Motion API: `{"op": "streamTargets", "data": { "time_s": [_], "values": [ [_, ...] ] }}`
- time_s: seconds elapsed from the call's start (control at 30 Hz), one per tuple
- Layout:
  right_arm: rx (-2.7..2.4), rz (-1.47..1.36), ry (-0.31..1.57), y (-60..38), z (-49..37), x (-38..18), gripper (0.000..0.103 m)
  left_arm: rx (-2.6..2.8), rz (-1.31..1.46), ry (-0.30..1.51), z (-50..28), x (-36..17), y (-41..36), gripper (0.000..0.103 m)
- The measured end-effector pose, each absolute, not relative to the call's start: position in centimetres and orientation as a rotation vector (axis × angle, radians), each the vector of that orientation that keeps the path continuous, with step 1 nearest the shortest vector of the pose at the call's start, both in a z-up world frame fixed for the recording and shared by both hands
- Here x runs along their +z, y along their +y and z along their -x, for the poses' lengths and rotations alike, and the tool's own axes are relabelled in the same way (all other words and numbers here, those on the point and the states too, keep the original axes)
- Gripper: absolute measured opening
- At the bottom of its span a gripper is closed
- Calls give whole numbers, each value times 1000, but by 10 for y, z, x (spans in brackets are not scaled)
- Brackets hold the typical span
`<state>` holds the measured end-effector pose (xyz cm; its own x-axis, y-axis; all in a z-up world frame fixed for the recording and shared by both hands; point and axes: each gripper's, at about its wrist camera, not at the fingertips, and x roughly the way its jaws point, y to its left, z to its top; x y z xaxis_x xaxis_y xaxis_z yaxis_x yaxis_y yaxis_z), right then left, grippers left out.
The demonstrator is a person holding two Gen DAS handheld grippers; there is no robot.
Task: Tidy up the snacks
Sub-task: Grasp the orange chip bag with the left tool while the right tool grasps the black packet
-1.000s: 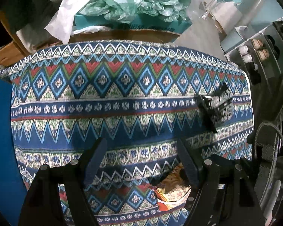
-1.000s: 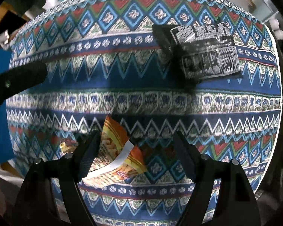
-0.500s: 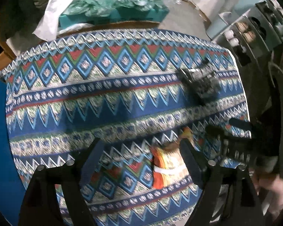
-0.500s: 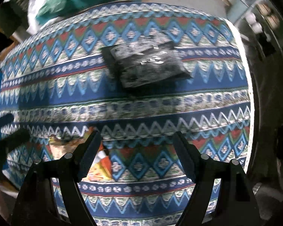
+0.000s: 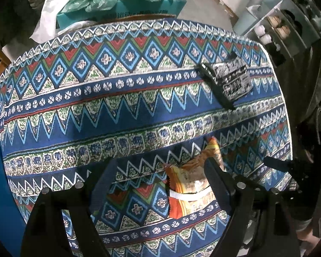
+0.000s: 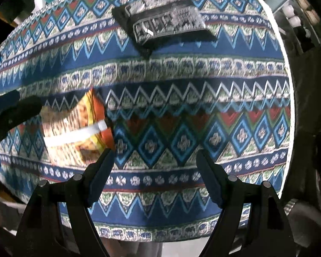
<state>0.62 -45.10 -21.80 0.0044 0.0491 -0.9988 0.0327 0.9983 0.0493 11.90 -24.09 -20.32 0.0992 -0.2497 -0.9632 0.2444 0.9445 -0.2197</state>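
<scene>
On the patterned desk [image 5: 122, 111], near edge, the orange snack packet [image 5: 188, 184] lies under my left hand-held gripper [image 5: 160, 175], long axis running near-to-far. Jaws apart, just opened wider, nothing clamped; right hand-held gripper [image 6: 154, 160] apart too, farther off.

Two fisheye views, each from a camera mounted on a handheld gripper, look steeply down along its two black fingers onto a table covered by a patterned blue tablecloth [image 5: 109, 98]. The left wrist view takes in the whole tabletop, with shelves [image 5: 289, 25] beyond its far right edge, while the right wrist view sits closer. Both views share the cloth [image 6: 203, 68], an orange snack packet [image 5: 190, 184] [image 6: 75, 128] and a black snack packet [image 5: 231, 81] [image 6: 167, 21].
</scene>
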Motion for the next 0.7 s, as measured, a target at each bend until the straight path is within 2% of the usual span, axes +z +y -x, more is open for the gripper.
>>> {"op": "streamTargets", "data": {
  "time_s": [0.3,0.53,0.7],
  "values": [
    [6,-73,1592,-437,15,-262,79,-374,-3,1471,-99,-215,-227,85],
    [-39,-30,1533,-428,-7,-266,79,-408,-85,1463,-83,-211,-229,85],
    [-25,-16,1481,-431,-21,-256,79,-415,0,1479,-75,-206,-222,85]
  ]
}}
